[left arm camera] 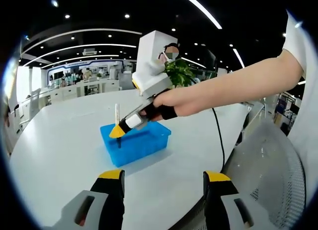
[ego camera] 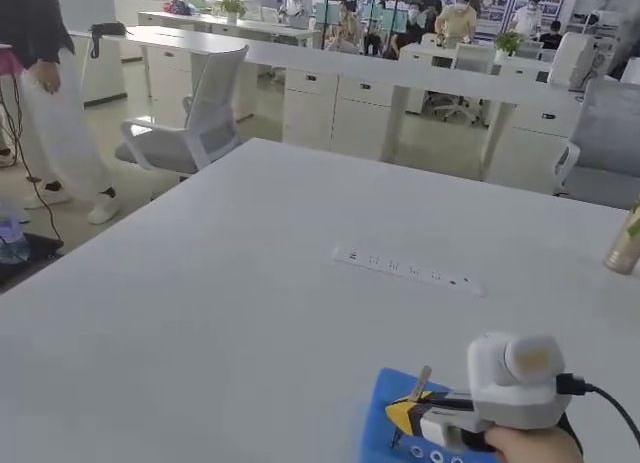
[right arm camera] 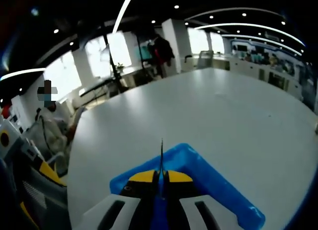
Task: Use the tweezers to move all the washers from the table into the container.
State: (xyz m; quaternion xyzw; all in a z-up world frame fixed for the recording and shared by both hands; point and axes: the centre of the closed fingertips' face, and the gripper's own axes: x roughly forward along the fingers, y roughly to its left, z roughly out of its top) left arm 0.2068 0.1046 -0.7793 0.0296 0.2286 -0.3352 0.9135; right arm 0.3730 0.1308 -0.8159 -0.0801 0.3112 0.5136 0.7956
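One white desk [ego camera: 200, 313] carries the work, and its broad top spreads across the left and middle of the head view, giving both arms room to move. One blue container [ego camera: 378, 423] sits at the lower right of that view, near the person's edge of the desk, likely so that each drop is a short reach.

The right gripper [left arm camera: 119, 131], held in a hand [left arm camera: 174, 103] at the middle of the left gripper view, hangs over one corner of the container. Its jaws are clenched on the tweezers [right arm camera: 161, 158], which stand nearly upright through them. Their dark tip points down into the container, a pose that would suit letting a washer fall inside. The left gripper [left arm camera: 164, 190] hovers at the bottom of its own view, jaws released and grasping nothing. It is well back from the container, probably to keep out of the way.

Counted, there is one desk, one power strip [ego camera: 405, 270] set into the desk at centre right of the head view, one container, two grippers and one pair of tweezers.

The washers cannot be counted. A few pale round spots [ego camera: 437, 455] at the bottom edge of the head view, under the right gripper, may be washers in the container or marks on the gripper. They are too small to tell, and so is whether the tweezer tip holds one.
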